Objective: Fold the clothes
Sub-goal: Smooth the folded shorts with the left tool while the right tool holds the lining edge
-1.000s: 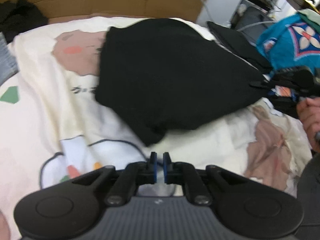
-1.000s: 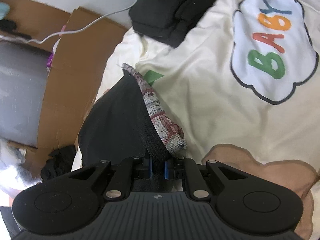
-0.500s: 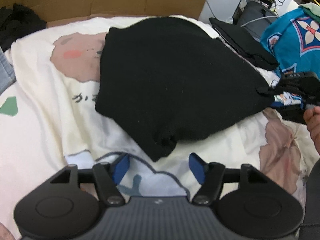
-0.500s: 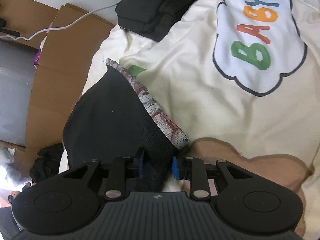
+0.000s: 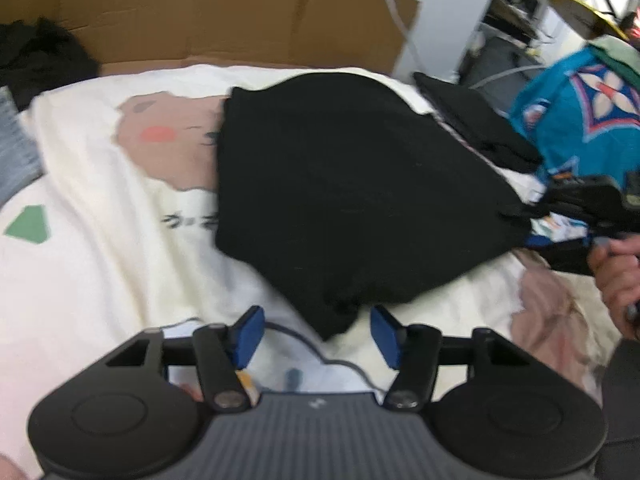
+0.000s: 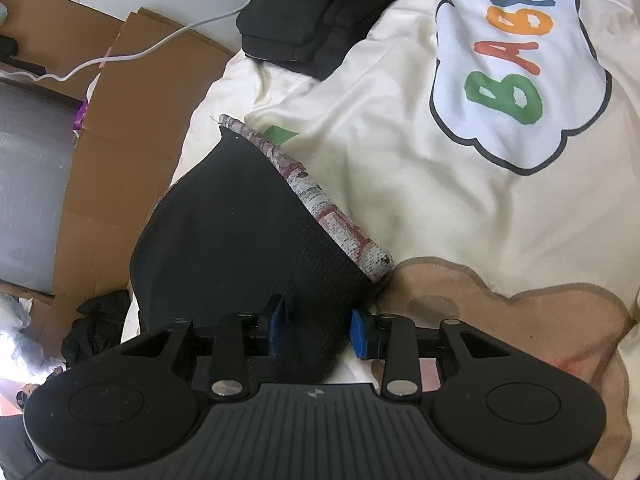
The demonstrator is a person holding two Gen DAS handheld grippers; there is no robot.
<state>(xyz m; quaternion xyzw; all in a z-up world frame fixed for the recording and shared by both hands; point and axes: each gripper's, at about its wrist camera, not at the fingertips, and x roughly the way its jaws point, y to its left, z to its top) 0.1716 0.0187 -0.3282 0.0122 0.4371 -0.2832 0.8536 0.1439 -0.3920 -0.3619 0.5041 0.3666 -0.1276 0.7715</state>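
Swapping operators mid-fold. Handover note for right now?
Left gripper: open, jaws just opened, now easing back; nothing between the pads, garment corner just ahead.
Right gripper: jaws just opening, pads off the cloth; a fold of the black garment lies between them.
Garment: folded flat on the cream cartoon blanket, patterned lining strip showing along one edge.
A folded black pile sits at the blanket's far edge.
Done: this fold laid down and released.
Left: probably one more fold or tidy, then stack it.

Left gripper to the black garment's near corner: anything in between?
Nothing visible. The left gripper has its jaws open, having just narrowed slightly, and the black garment has its corner lying between them on the cream blanket, unobstructed.
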